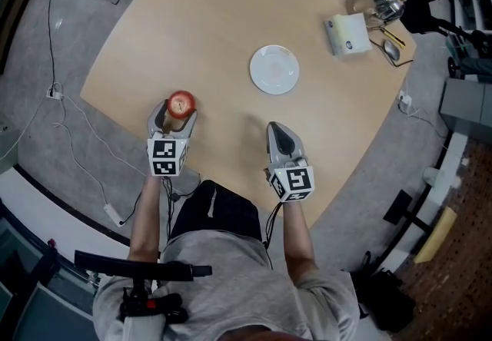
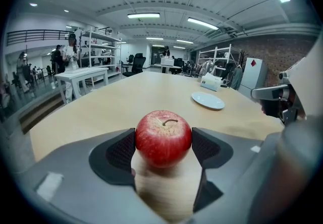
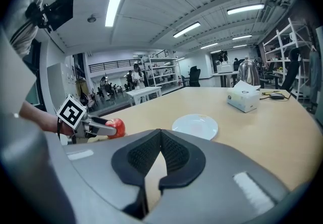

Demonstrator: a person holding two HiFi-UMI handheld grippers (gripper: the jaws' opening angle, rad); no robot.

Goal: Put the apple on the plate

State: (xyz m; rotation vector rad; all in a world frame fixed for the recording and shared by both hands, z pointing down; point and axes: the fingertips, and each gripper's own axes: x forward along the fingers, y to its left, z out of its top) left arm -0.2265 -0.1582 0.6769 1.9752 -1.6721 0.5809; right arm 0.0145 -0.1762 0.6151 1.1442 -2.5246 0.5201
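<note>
The apple [image 1: 181, 104] sits at the near left of the counter [image 1: 215, 17], close to its edge and right between the jaws of the left tongs [image 1: 177, 115]. In the left gripper view both dark pads meet the apple's sides, so these tongs look clenched on the fruit. I cannot tell whether the apple rests on the wood or is just clear of it.

The plate [image 1: 274, 69] lies farther away and to the right of the apple, well apart from it, with bare counter between the two. The coming move, as I judge it, is a carry along that line: up, away and rightward, then down onto the plate.

The right tongs [image 1: 278, 132] are near the plate's near side and closer to it than the left ones. Their jaws are pressed together at the tips with nothing between them, so the left hand has the job.

The apple is red, glossy and round, with paler speckling near the top. Its short brown stem points up, so it stands upright and offers no long axis to line up. The plate is small, white, round and bare.
</note>
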